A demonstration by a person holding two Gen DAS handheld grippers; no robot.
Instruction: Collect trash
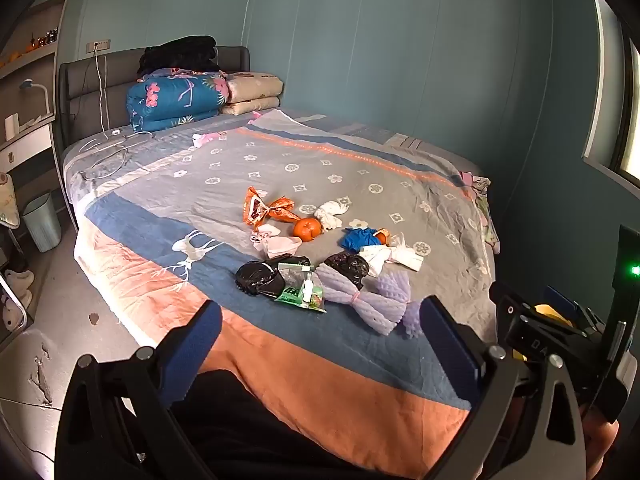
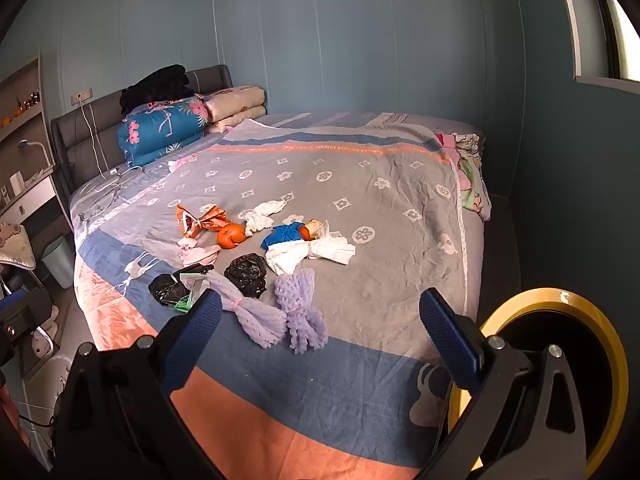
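Trash lies in a loose heap on the bed: an orange wrapper (image 1: 266,208) (image 2: 198,220), white tissue wads (image 1: 330,212) (image 2: 308,256), black bags (image 1: 260,278) (image 2: 246,274), purple foam nets (image 1: 360,300) (image 2: 280,316), a green packet (image 1: 302,296), a blue scrap (image 1: 356,238) (image 2: 286,234) and an orange fruit (image 1: 307,229) (image 2: 231,236). My left gripper (image 1: 320,320) is open and empty, in front of the heap above the bed's near edge. My right gripper (image 2: 320,316) is open and empty, just short of the foam nets.
A yellow-rimmed bin (image 2: 556,360) stands at the bed's foot on the right. A pale blue bin (image 1: 42,222) stands on the floor at the left, by a desk (image 1: 28,136). Folded quilts (image 1: 180,96) lie at the headboard. A cable (image 1: 104,148) trails on the bed (image 1: 320,380).
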